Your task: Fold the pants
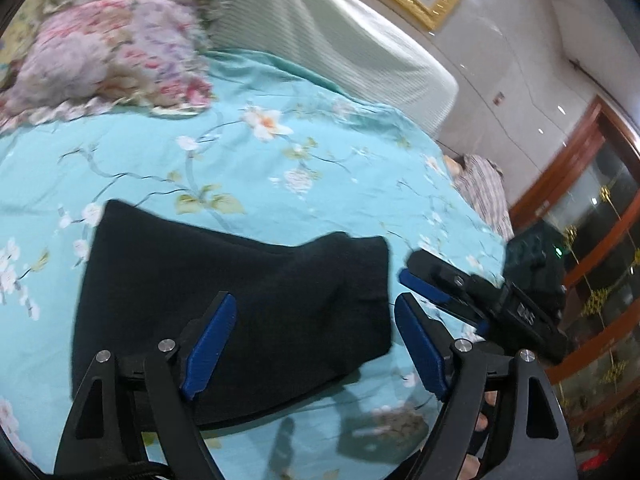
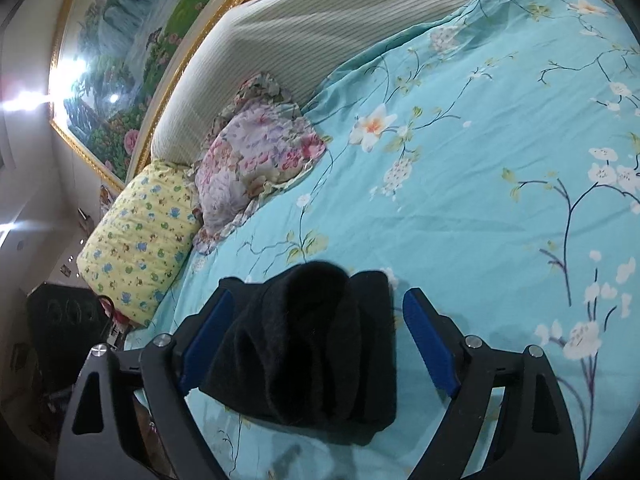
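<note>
Folded black pants (image 1: 240,320) lying on the turquoise floral bedsheet (image 1: 240,168), left gripper (image 1: 316,344) spread wide above them, right gripper (image 2: 316,344) likewise spread, pinching nothing, floral pillow (image 2: 256,152) near the headboard (image 2: 304,36)

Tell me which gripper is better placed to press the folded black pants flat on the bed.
Either could, but probably the left gripper: open, with most of the black pants spread ahead of it. The right gripper, also open, faces only the bunched end.

Bed with turquoise floral sheet (image 2: 460,168), striped headboard (image 2: 304,36) far, gold-framed landscape painting (image 2: 132,60) above, glossy white wall (image 1: 520,60), wood-framed cabinet (image 1: 600,208) right.
</note>
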`<state>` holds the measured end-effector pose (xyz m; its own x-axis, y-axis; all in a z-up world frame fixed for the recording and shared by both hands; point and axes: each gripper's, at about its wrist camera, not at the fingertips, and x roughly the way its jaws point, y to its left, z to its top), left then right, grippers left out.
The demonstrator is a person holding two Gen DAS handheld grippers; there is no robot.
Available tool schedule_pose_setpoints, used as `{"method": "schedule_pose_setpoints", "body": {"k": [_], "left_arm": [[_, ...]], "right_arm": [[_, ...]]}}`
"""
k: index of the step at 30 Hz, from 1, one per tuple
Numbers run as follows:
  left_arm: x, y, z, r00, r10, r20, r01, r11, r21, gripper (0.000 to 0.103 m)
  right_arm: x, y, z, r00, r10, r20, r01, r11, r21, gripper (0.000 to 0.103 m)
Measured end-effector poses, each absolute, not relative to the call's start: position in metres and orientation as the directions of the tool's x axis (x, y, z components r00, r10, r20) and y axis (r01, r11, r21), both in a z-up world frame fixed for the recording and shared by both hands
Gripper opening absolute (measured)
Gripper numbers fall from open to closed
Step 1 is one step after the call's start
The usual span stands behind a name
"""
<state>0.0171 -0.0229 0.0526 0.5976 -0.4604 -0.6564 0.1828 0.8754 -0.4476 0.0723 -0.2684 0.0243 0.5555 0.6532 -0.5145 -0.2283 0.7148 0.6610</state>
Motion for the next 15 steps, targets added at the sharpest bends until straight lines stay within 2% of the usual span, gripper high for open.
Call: {"method": "schedule_pose_setpoints", "body": {"k": [12, 15], "left_arm": [[0.01, 0.025, 0.041, 0.617, -0.408, -0.672, 0.069, 0.88, -0.47, 0.082], [0.009, 0.036, 0.037, 0.621, -0.391, -0.679, 0.044, 0.883, -0.468, 0.082]], "right_arm": [[0.052, -0.237, 0.027, 0.561, 0.539, -0.629, -0.227, 0.83, 0.509, 0.092], [0.047, -0.233, 0.026, 0.558, 0.536, -0.634, -0.228, 0.833, 0.504, 0.093]]}}
